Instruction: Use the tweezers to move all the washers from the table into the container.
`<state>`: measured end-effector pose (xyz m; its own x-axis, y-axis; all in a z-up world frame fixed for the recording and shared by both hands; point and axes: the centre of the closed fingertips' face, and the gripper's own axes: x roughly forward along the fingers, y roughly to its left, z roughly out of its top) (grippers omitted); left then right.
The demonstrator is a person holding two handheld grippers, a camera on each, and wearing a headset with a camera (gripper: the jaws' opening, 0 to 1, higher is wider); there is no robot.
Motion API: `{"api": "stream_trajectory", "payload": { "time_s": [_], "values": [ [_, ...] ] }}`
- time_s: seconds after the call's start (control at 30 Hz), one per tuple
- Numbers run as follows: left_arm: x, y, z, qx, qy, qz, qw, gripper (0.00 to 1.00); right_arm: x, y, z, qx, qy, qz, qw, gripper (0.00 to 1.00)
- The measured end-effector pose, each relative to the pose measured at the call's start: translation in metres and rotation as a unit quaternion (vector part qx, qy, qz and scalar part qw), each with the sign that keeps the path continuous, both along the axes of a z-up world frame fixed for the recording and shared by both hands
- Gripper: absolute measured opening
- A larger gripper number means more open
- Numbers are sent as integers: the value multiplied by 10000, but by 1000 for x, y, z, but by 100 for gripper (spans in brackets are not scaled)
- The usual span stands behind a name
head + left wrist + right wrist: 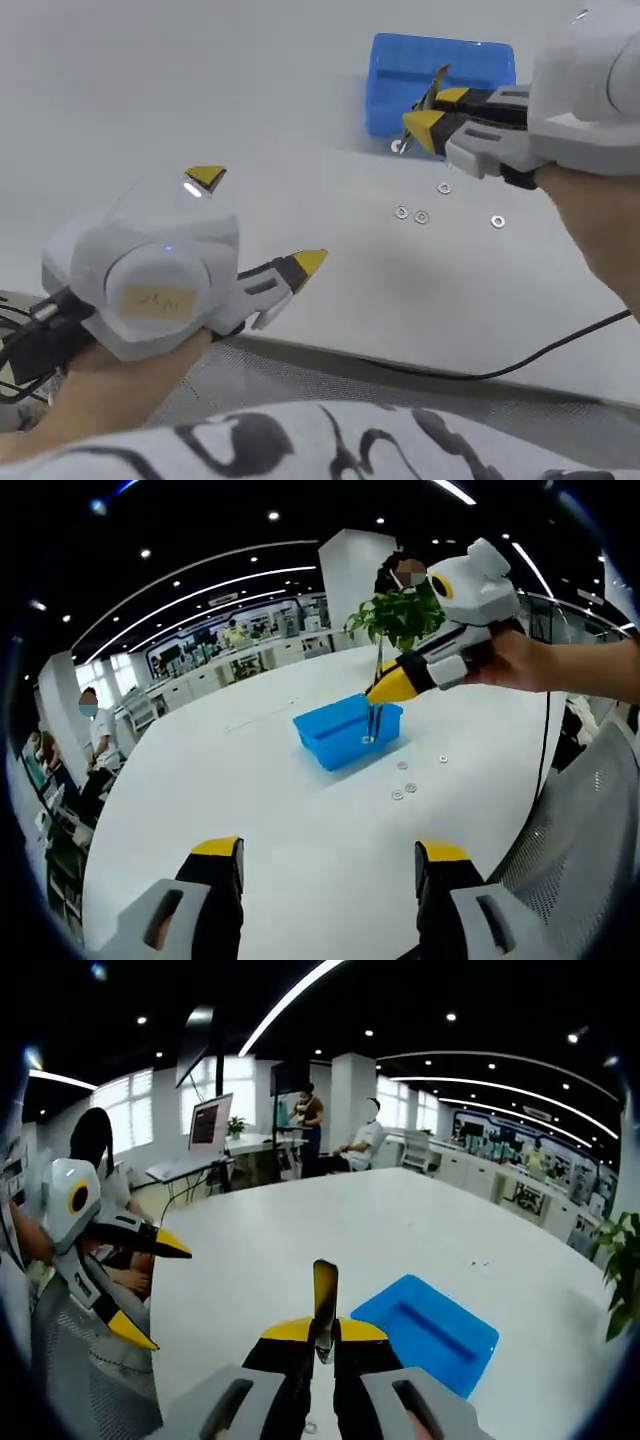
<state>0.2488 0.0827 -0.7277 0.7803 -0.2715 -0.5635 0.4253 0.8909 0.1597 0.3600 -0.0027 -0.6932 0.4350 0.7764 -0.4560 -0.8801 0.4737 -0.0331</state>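
Observation:
The blue container (440,60) stands at the far side of the white table (300,120). My right gripper (438,110) is shut on the tweezers (434,88), which point down at the container's near edge. A small ring (398,147) sits at their tip; I cannot tell whether it is pinched. Several washers (421,217) lie loose on the table in front of the container. My left gripper (257,220) hovers open and empty at the near left. In the left gripper view the tweezers (375,720) hang by the container (350,730), with washers (410,787) nearby.
A black cable (500,368) runs along the table's near edge at the right. A mesh chair (260,380) is below that edge. A potted plant (400,615) stands behind the container. People sit and stand at desks far off.

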Motion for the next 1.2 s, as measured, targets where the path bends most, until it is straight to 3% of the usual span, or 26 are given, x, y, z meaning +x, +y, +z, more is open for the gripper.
{"api": "stream_trajectory", "payload": {
  "time_s": [0.17,0.33,0.37,0.4,0.47,0.73,0.83,0.93,1.2],
  "values": [
    [1,2,-7,79,5,5,10000,76,28,1,1,22,-124,-179,9998,3],
    [1,9,-8,-51,54,171,9998,78,47,4,-2,53,-199,-401,9990,3],
    [3,12,-5,-61,-15,297,9995,80,51,5,-4,40,-220,-432,9988,3],
    [7,16,2,-111,-220,406,9989,83,55,5,-4,30,-197,-486,9986,3],
    [7,20,4,-200,-208,493,9984,83,62,8,-11,60,-123,-526,9985,3],
    [8,26,5,-296,-228,689,9969,91,75,12,-27,-81,-147,-728,9972,3],
    [8,26,3,-277,-184,692,9970,93,83,14,-43,-98,-32,-773,9970,3],
    [9,28,5,-238,-240,748,9966,95,80,17,-48,7,140,-799,9967,3],
    [10,30,6,-262,-247,815,9960,93,78,16,-57,-86,208,-869,9960,3]
  ]
}}
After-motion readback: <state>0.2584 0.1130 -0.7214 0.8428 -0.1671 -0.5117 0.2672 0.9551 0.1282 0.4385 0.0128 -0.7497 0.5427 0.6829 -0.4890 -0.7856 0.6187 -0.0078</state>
